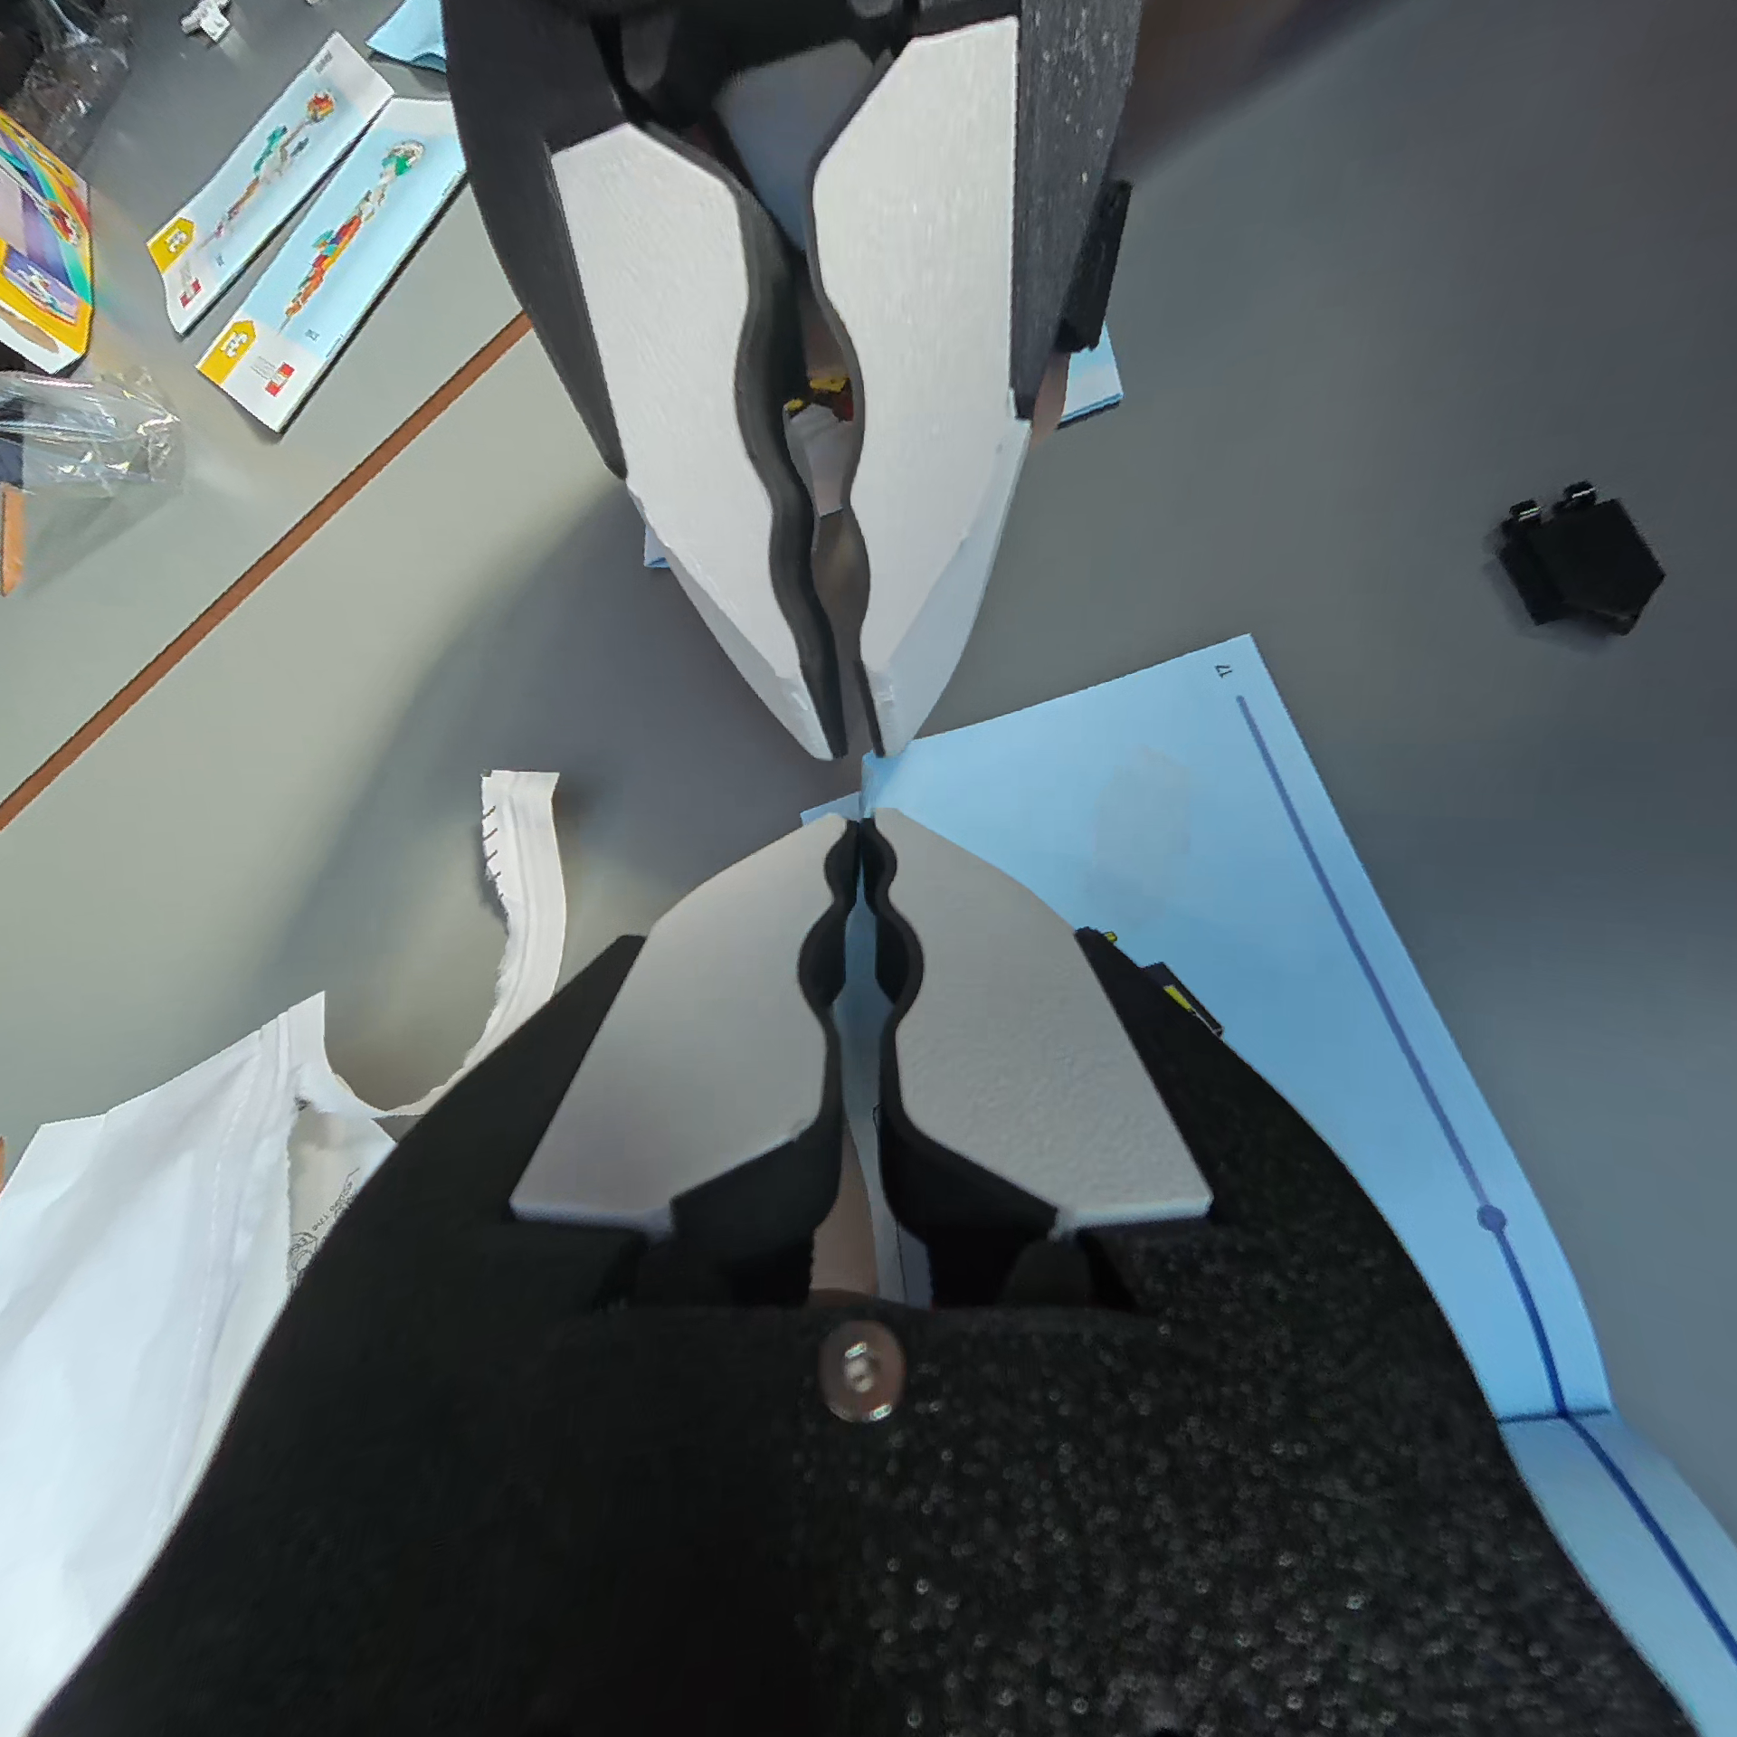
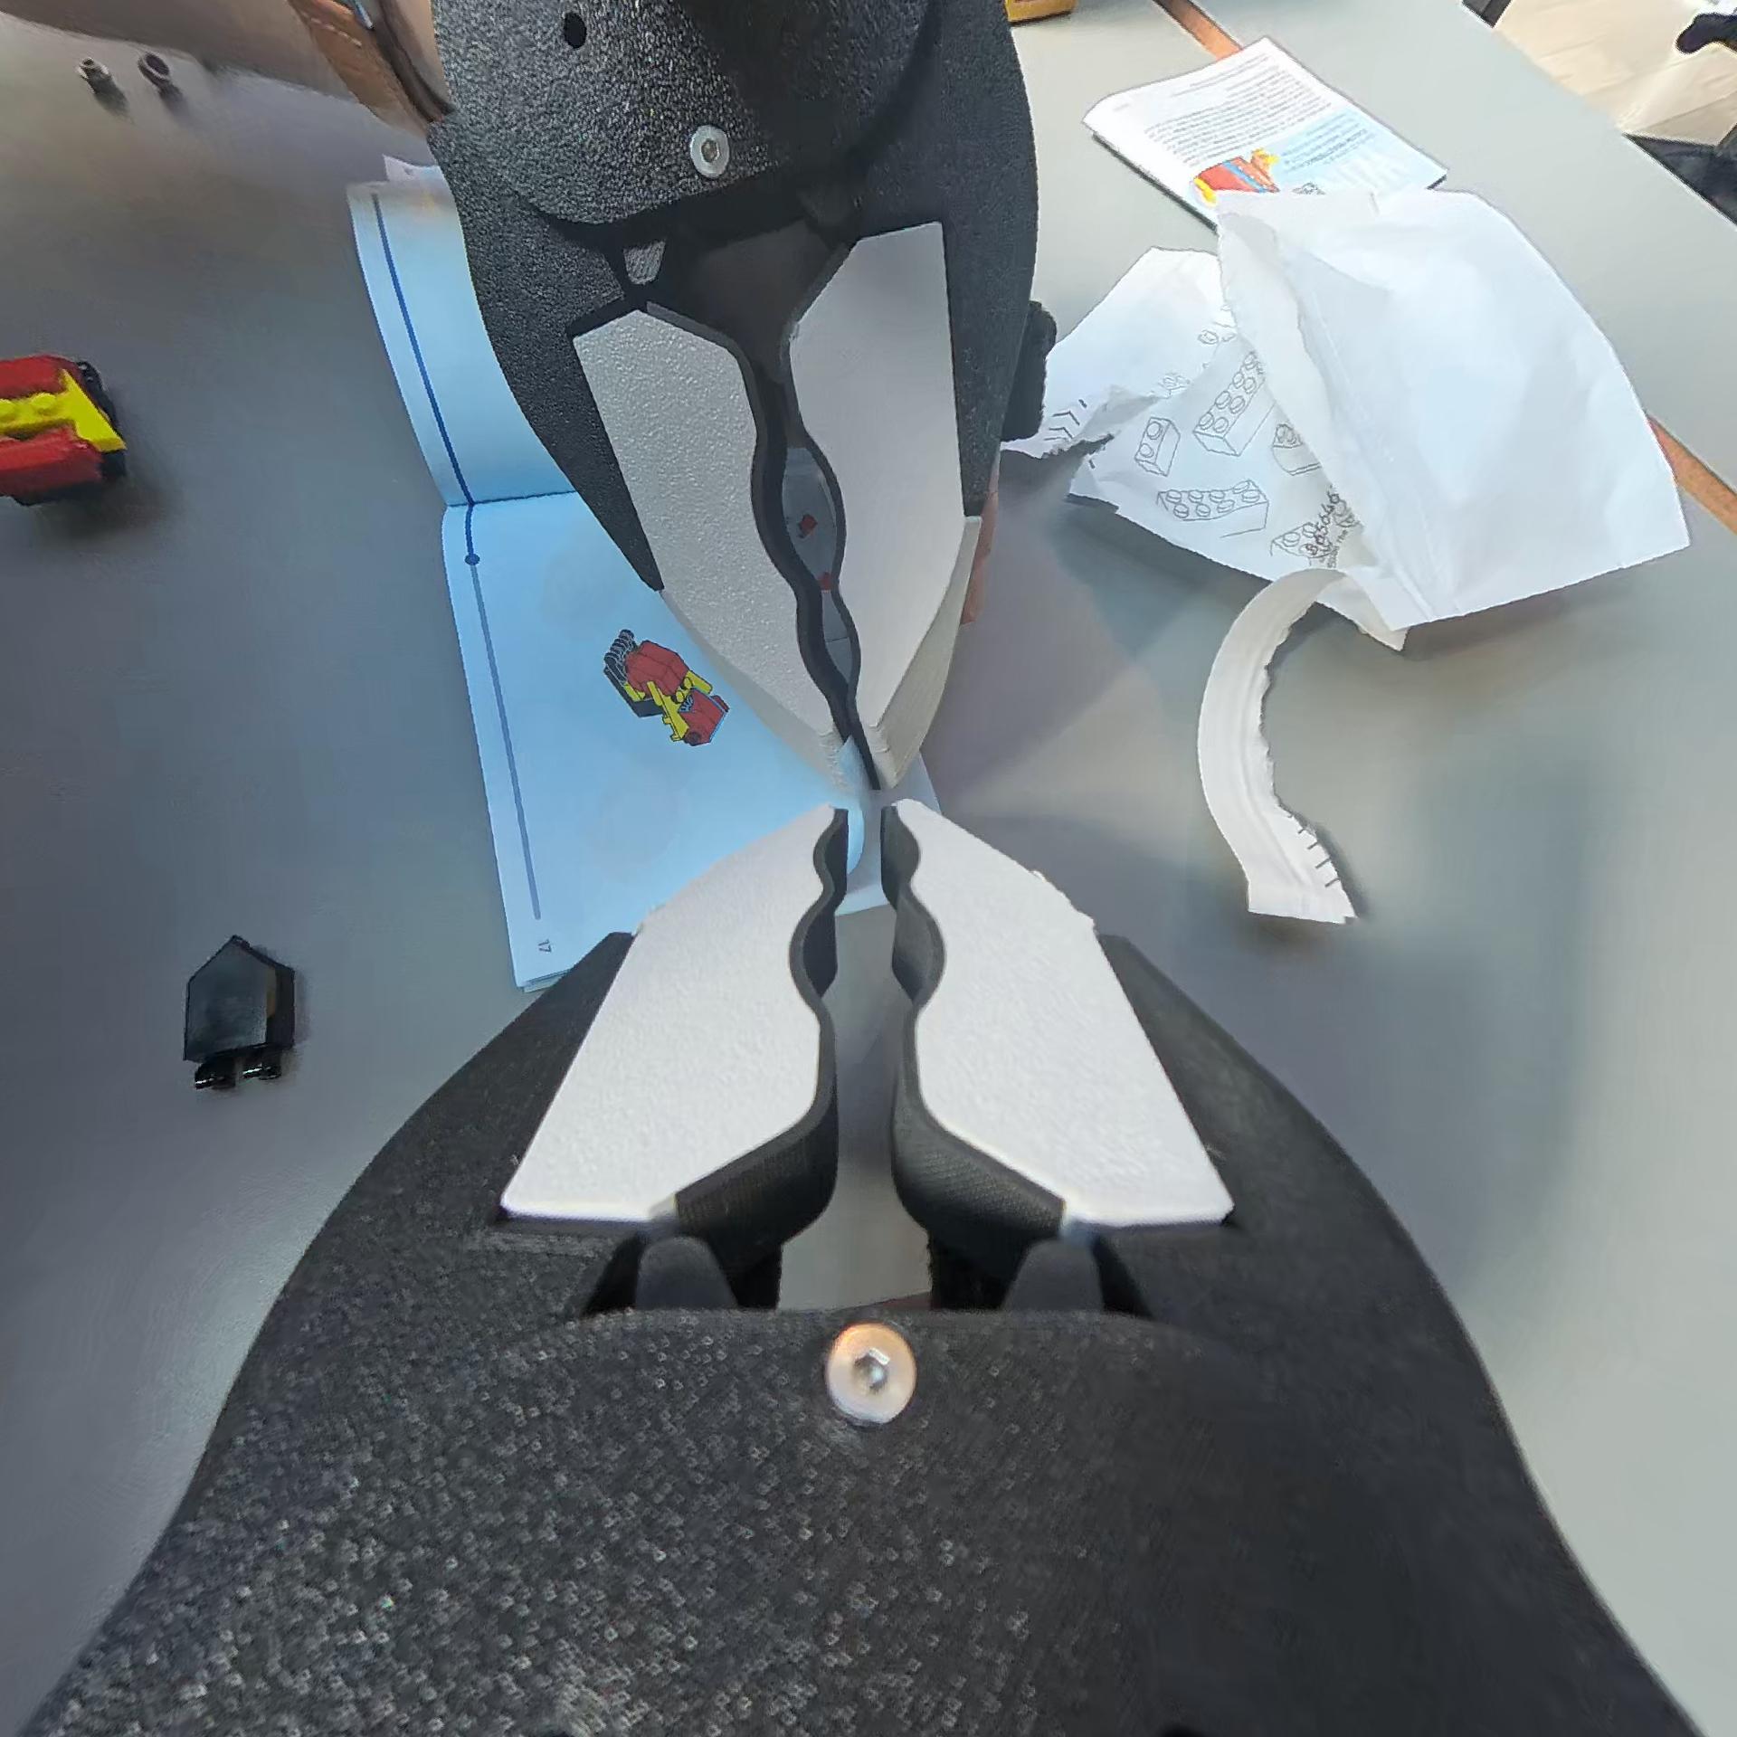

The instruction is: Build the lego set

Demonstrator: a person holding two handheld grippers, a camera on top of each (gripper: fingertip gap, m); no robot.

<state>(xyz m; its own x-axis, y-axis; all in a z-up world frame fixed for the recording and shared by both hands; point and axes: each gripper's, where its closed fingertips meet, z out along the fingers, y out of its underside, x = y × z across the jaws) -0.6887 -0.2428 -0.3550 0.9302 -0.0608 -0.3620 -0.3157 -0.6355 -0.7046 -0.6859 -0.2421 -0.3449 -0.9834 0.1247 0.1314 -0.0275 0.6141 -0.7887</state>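
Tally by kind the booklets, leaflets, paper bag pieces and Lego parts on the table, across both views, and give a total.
Closed instruction booklets: 2
Open instruction booklet: 1
Printed leaflet: 1
Torn white paper bag: 1
Torn-off bag strip: 1
Black Lego piece: 1
Red-and-yellow Lego assembly: 1
Total: 8

Soft, even daylight lit both views, and the grey table point(image 2: 1504, 940) carried only faint shadows. Wide-angle distortion bent the edges, and a hazy smear blurred the torn white paper strip point(image 2: 1250, 752).
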